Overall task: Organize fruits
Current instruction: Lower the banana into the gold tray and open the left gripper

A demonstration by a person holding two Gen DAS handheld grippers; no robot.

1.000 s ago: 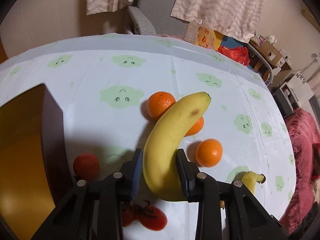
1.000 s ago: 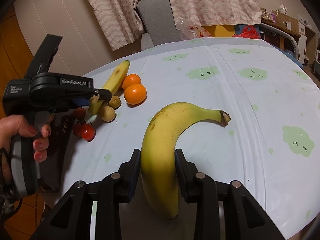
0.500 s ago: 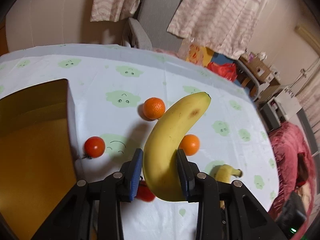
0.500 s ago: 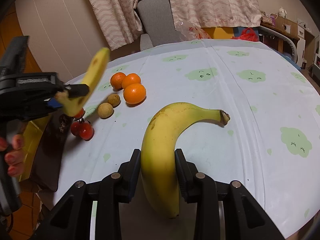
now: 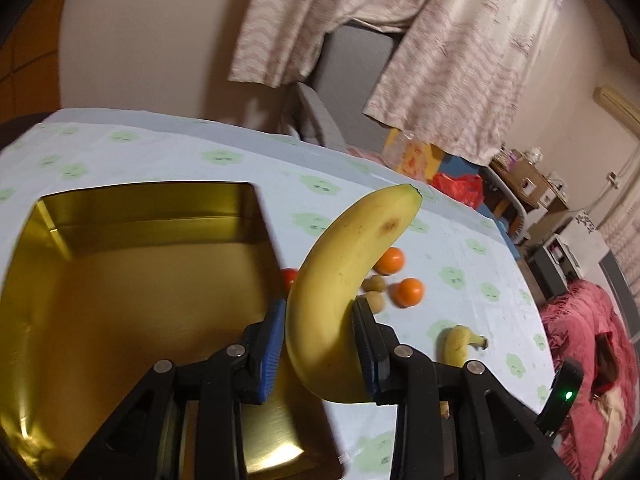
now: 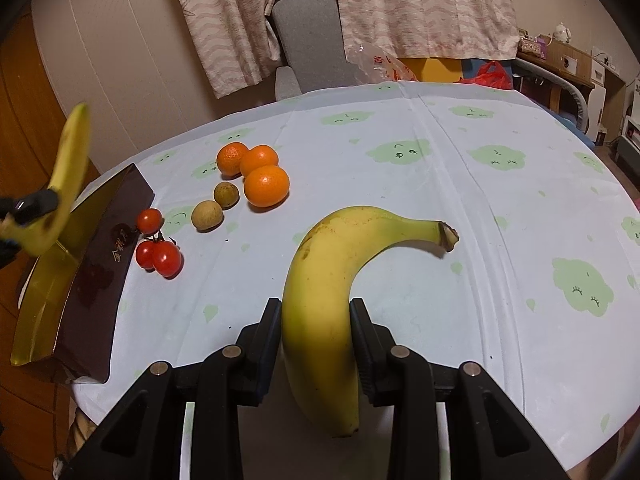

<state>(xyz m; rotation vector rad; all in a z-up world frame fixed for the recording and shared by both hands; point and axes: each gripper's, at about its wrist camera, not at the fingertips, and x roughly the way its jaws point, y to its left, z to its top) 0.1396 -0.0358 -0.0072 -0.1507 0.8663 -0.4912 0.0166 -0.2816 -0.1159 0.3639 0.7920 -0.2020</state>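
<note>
Nearest the left camera, the left gripper (image 5: 318,344) clamps a banana (image 5: 340,292) between its blue pads, the fruit lifted clear of the table and curving up to the right. Just behind and to the left lies the open gold box (image 5: 120,280), its shiny floor bare where visible. The right gripper (image 6: 314,334) grasps a second banana (image 6: 320,300), which lies on the cloud-print tablecloth (image 6: 480,208) with its stem pointing right. Farther back in the right view, three cherry tomatoes (image 6: 158,250) sit just beside the box's brown wall, then two small brownish fruits (image 6: 207,216), then three oranges (image 6: 260,176) bunched together. Beyond the table stand a grey chair (image 6: 308,40) and pale curtains (image 6: 420,4).
</note>
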